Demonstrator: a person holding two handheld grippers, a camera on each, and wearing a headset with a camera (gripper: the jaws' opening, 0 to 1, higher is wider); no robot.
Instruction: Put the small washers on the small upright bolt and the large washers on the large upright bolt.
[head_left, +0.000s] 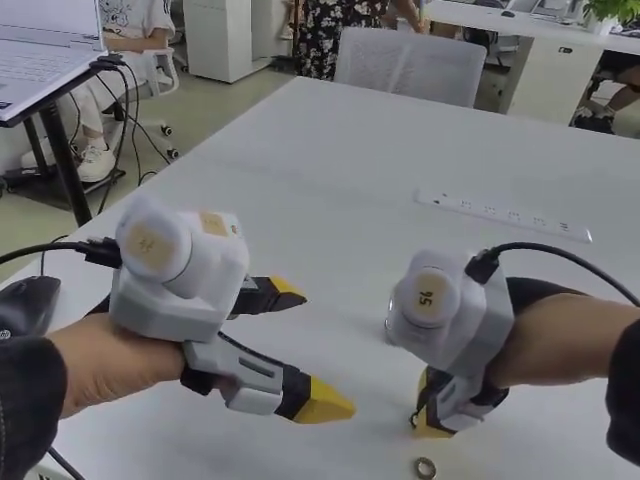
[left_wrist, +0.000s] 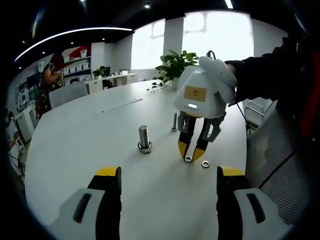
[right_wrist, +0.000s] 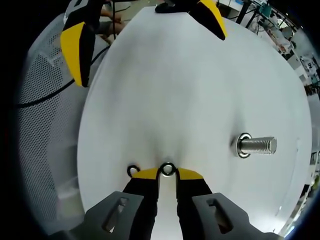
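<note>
At the near edge of the round white table, the right gripper points steeply down, its yellow-tipped jaws drawn in on either side of a ring-shaped silver metal washer lying flat on the surface. The jaws appear clamped on the ring, the tips touching the tabletop so they can catch so thin a piece by its rim. A second loose silver washer lies just beside the outer face of one jaw, waiting its turn. Which size class either ring belongs to is too hard to judge from here.

The left gripper hovers low over the table opposite, jaws spread wide and holding nothing, turned toward the pick-up as if kept ready and out of the way.

Further in stands the large upright steel bolt, head down on the table and threaded shank up, so that rings can be dropped over it; one flat washer already sits around its base. Beyond it, near the right gripper's body, rises the small thin upright bolt, with no ring visible on it. Both bolts are well apart from the pinched washer, so a lift and carry looks to be the step in hand.

A long white power strip lies across the far half of the table, with a grey chair at the far edge.
</note>
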